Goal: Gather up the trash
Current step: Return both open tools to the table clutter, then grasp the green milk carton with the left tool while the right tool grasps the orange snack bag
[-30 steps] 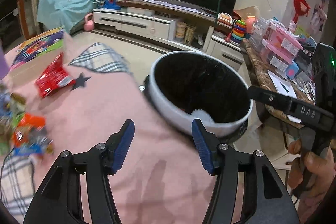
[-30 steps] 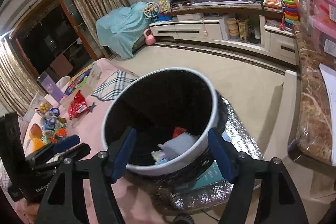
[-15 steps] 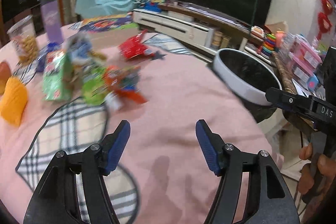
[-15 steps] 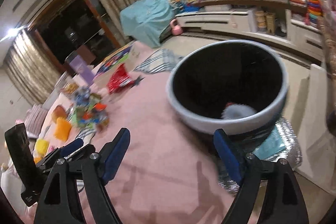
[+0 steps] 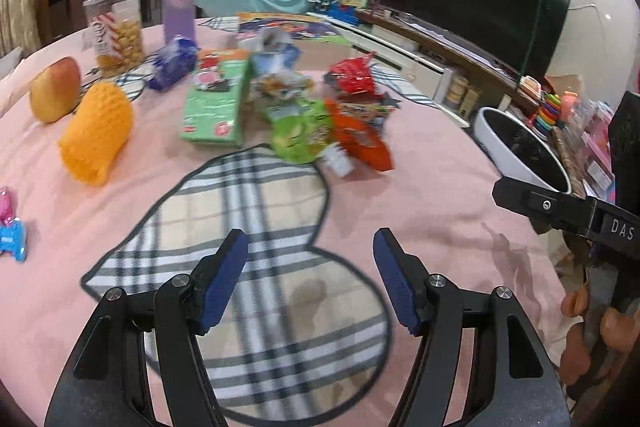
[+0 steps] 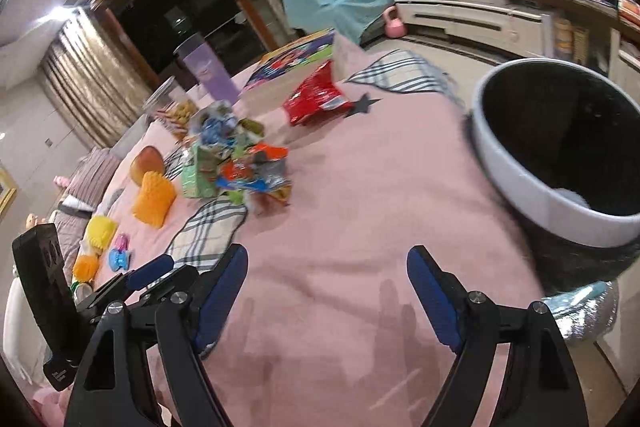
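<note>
Both grippers hang empty over the pink cloth point(image 5: 420, 187), each with a clear gap between its blue pads and nothing in it; the jaws of both have just been opening, though the left ones have settled at their width. In the left wrist view the left gripper point(image 5: 310, 277) sits above a plaid patch point(image 5: 256, 227), and the trash pile point(image 5: 320, 123) lies straight ahead at 12 o'clock, well apart from the tips; a green box point(image 5: 214, 103) at 11 o'clock runs lengthwise away from the camera, an orange wrapper point(image 5: 362, 139) slants toward 1 o'clock. From the right gripper point(image 6: 326, 285) the same pile point(image 6: 244, 167) sits off at 11 o'clock, farther out; the left hand looks the nearer and better lined up for the next pick. A red bag point(image 6: 316, 99) lies beyond the pile at 12 o'clock. The bin point(image 6: 560, 155) stands past the table edge at 2 o'clock of the right gripper, some white scrap showing inside.
</note>
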`<action>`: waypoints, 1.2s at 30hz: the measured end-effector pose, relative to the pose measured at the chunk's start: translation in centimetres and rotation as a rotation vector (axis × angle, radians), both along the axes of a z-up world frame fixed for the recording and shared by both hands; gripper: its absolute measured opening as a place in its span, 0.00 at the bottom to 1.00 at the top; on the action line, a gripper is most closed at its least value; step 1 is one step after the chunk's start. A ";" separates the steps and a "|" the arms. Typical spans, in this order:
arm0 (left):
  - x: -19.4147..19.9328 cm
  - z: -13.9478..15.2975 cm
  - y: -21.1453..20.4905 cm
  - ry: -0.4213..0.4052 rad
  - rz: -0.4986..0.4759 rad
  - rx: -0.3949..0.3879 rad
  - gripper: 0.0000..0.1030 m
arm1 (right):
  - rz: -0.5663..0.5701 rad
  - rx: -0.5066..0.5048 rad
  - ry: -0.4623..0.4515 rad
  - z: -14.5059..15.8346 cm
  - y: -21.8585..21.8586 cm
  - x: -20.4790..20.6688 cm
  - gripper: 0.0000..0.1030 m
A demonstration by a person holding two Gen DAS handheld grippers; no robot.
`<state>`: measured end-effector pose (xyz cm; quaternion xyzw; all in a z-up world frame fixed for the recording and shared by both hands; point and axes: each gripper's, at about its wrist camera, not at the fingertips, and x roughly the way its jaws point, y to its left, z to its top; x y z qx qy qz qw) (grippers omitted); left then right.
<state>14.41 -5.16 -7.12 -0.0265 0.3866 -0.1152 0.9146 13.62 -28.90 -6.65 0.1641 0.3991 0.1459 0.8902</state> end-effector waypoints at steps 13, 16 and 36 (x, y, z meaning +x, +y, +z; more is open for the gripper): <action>1.7 -1.0 4.7 0.032 0.115 0.011 0.65 | 0.087 0.011 0.013 -1.2 5.1 3.5 0.81; 2.7 -1.0 5.0 0.038 0.129 0.022 0.65 | 0.098 0.013 0.006 -1.4 5.7 4.6 0.81; 12.1 -1.2 5.1 0.040 0.093 0.015 0.49 | 0.128 0.053 -0.012 -1.9 7.4 9.4 0.35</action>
